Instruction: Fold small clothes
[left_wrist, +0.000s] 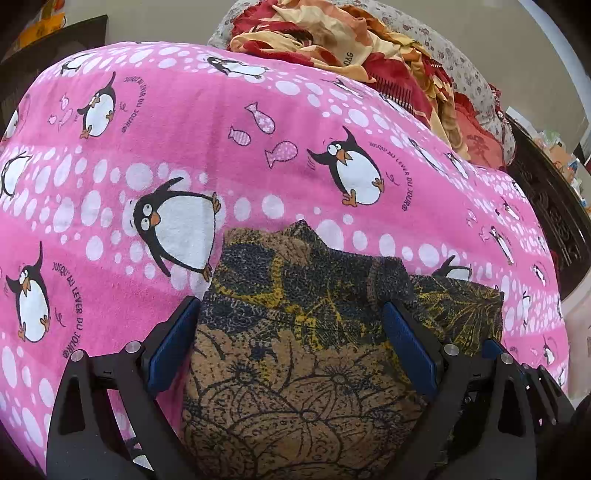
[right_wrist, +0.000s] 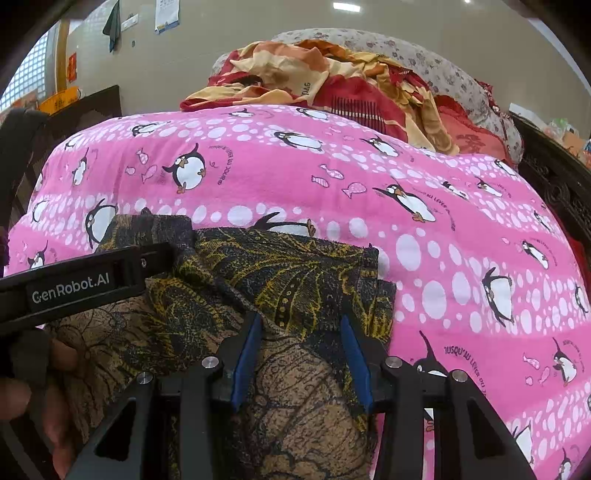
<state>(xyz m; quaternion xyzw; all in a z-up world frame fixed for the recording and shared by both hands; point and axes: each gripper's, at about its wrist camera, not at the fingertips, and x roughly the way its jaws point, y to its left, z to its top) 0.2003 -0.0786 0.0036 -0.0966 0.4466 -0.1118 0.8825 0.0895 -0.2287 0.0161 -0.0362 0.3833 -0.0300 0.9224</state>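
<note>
Patterned garment (left_wrist: 295, 369), brown/black/yellow floral print, lies bunched on the pink penguin-print sheet (left_wrist: 184, 147) at the near edge of the bed, directly under both tools.

L gripper (left_wrist: 291, 332): blue-padded fingers (left_wrist: 173, 343) spread wide apart, cloth lying between them and spilling past the right-hand pad; pads don't look pressed onto it. In the right wrist view the same tool comes in from the left as a black bar marked GenRobot.AI (right_wrist: 74, 284), lying over the garment's upper-left corner, w/ the person's hand (right_wrist: 40, 387) behind it at the frame edge.

R gripper (right_wrist: 301, 350): fingers (right_wrist: 245, 358) partly apart, tips set down on the garment (right_wrist: 295, 277) w/ a ridge of fabric rising in the gap; can't tell if the pads actually pinch it. Its blue pad shows at lower right in the left wrist view, just beside the L tool.

Around: heap of red/orange/cream floral bedding (right_wrist: 332, 81) piled at the far side of the sheet, well apart from the garment, w/ a grey-white floral pillow (right_wrist: 443, 70) behind it. Dark carved wooden bed frame (left_wrist: 554, 206) runs along the right edge. Beige wall (right_wrist: 221, 44) beyond, w/ papers and a dark cloth hung at upper left.
</note>
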